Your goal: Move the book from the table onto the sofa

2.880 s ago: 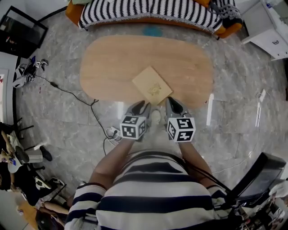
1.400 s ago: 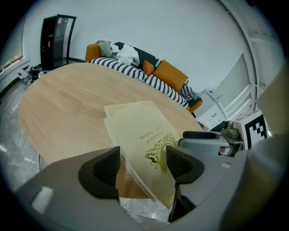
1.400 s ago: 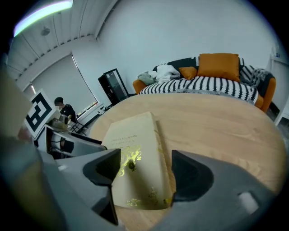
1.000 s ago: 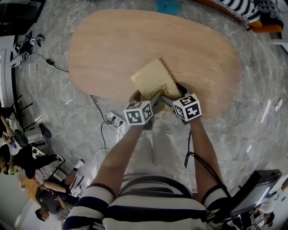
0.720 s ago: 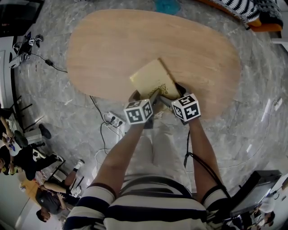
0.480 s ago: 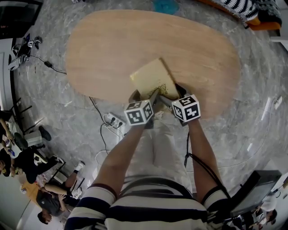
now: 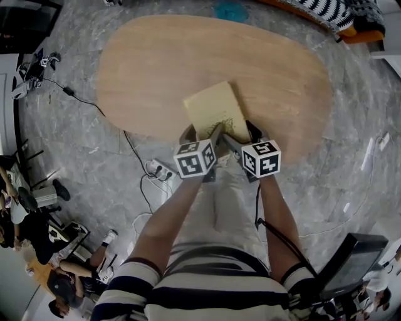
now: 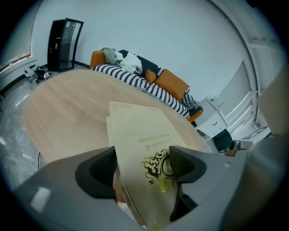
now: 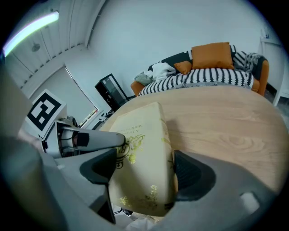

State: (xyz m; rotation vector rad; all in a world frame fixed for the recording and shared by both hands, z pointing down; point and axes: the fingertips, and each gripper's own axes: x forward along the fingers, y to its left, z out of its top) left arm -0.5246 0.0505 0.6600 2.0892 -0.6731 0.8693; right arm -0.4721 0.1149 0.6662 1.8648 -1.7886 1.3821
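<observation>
The book is clamped at its near end by both grippers and held tilted over the table's near edge, well apart from the sofa. The left gripper is spread wide across one near corner; its jaws have just been closing, and the pads are pressed on the book. The right gripper is likewise closed on the other corner.

The head view looks steeply down from above the person onto the tabletop. Each gripper view rides close behind its own fingers, low over the tabletop, facing across it toward the sofa. All three views share the book and the wood around it.
</observation>
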